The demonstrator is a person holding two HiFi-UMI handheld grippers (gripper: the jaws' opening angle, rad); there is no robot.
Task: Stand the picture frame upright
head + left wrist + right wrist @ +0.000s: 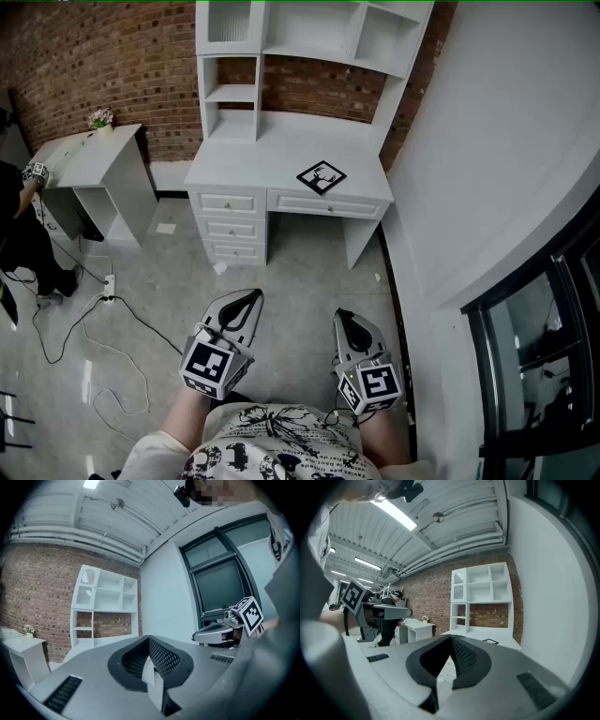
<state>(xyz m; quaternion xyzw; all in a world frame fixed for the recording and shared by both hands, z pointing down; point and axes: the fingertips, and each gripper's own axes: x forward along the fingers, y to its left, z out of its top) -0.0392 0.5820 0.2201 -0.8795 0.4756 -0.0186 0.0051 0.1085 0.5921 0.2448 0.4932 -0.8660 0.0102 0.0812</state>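
A black picture frame (pixel 322 177) with a tree print lies flat on the white desk (pixel 234 169), toward its right side. In the right gripper view the picture frame (pixel 490 641) shows as a thin dark shape on the desk top, far off. My left gripper (pixel 249 298) and right gripper (pixel 343 319) are held low near my body, over the floor and well short of the desk. Both are shut with nothing between their jaws. The left gripper (pixel 149 639) points at the wall and shelves, with the right gripper (pixel 201 636) beside it.
A white hutch with shelves (pixel 309 37) stands on the desk against the brick wall. A smaller white table (pixel 89 155) with a flower pot (pixel 100 119) stands at the left. Cables (pixel 84 319) trail over the floor at left. A person (pixel 23 225) stands at the far left. A white wall (pixel 487 169) runs along the right.
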